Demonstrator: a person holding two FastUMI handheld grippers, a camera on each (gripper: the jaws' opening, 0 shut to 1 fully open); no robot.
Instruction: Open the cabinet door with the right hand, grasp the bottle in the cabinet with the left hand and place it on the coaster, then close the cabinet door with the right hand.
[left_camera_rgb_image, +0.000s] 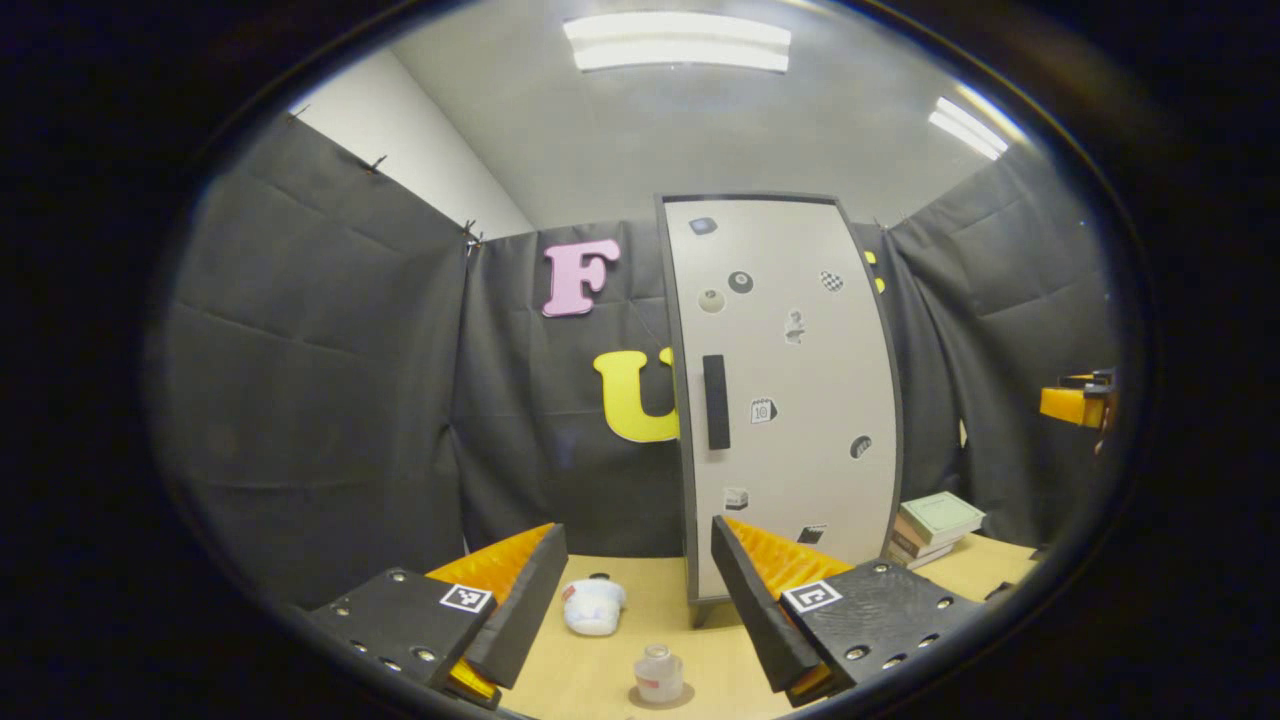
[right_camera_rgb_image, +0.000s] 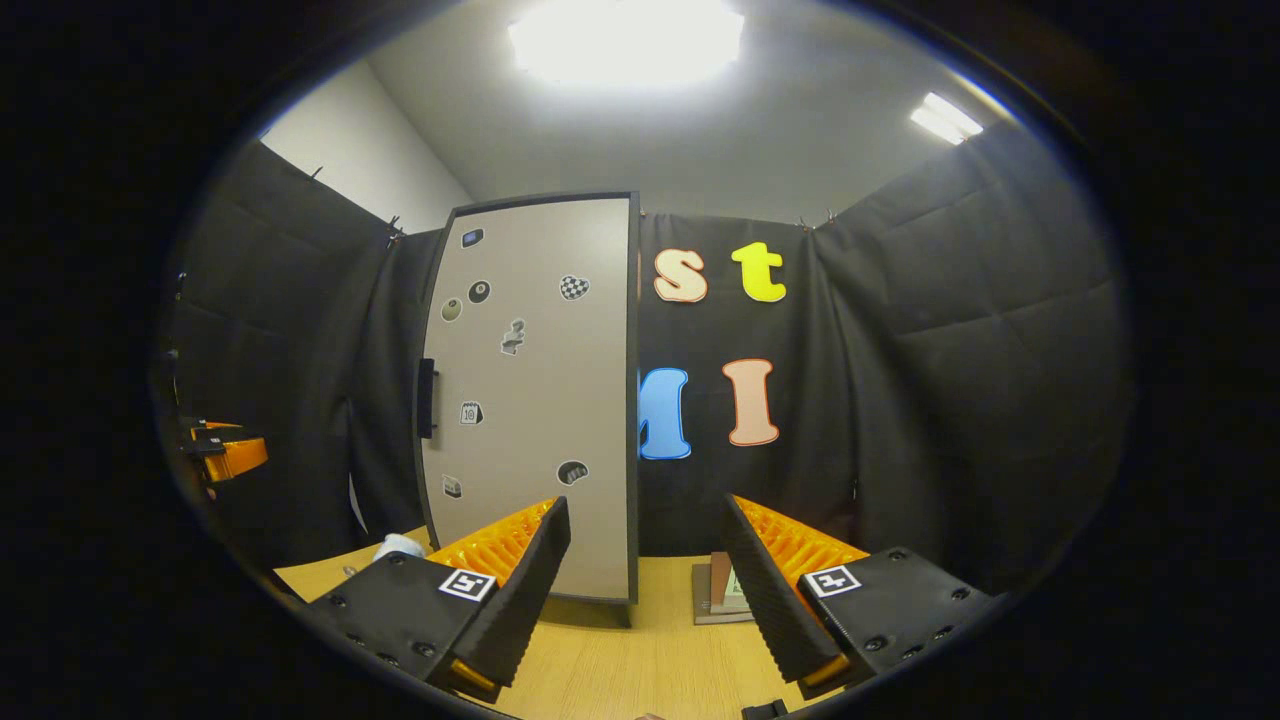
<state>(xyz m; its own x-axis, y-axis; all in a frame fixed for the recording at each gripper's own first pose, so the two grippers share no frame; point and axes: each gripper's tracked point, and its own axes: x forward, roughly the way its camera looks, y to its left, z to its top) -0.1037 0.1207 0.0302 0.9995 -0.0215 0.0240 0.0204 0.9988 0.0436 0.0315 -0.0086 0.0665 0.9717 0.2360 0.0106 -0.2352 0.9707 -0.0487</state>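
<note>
The tall grey cabinet (left_camera_rgb_image: 800, 400) stands on the wooden table with its door shut and a black handle (left_camera_rgb_image: 716, 402) near the door's left edge. A small clear bottle (left_camera_rgb_image: 657, 673) stands upright on a round brown coaster (left_camera_rgb_image: 685, 698), low between my fingers in the left gripper view. My left gripper (left_camera_rgb_image: 640, 605) is open and empty, above and behind the bottle. My right gripper (right_camera_rgb_image: 645, 590) is open and empty too, facing the cabinet (right_camera_rgb_image: 530, 400) and its handle (right_camera_rgb_image: 427, 398) from some way off. Each gripper shows at the other view's edge (left_camera_rgb_image: 1075, 402) (right_camera_rgb_image: 228, 452).
A white container (left_camera_rgb_image: 593, 606) lies on its side on the table (left_camera_rgb_image: 600, 680) left of the cabinet's foot, also the white container (right_camera_rgb_image: 397, 547) past my right gripper's left finger. A stack of books (left_camera_rgb_image: 935, 528) lies right of the cabinet; the same books (right_camera_rgb_image: 718, 592) lie between the right gripper's fingers.
</note>
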